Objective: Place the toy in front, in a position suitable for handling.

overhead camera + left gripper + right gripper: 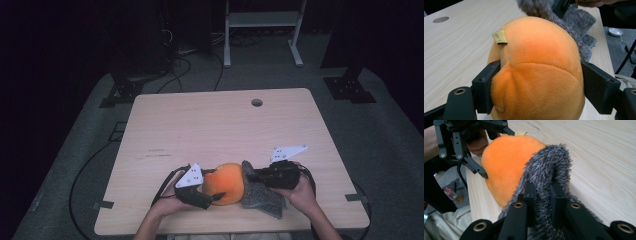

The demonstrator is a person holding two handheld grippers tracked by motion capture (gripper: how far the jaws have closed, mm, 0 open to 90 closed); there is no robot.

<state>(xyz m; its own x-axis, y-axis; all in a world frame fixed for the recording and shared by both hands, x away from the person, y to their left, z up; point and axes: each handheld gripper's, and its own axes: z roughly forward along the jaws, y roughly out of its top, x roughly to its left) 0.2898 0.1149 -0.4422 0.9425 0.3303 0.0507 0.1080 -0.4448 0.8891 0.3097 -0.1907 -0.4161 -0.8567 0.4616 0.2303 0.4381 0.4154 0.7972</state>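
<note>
An orange plush toy (227,182) lies near the table's front edge, with a small tan tag (499,37) on its seam. My left gripper (211,192) is shut on the orange plush toy (536,72), one jaw pressing into each side. A grey furry cloth (262,199) lies against the toy's right side. My right gripper (251,175) is shut on a fold of the grey furry cloth (549,172), pinched narrowly between its two jaws, beside the orange plush toy (507,160). My left gripper (469,143) appears beyond it in the right gripper view.
The wooden table (210,125) has a round cable hole (256,102) near its far edge. Cables run over the grey floor (80,165) at the left. A white metal frame (262,30) stands behind the table.
</note>
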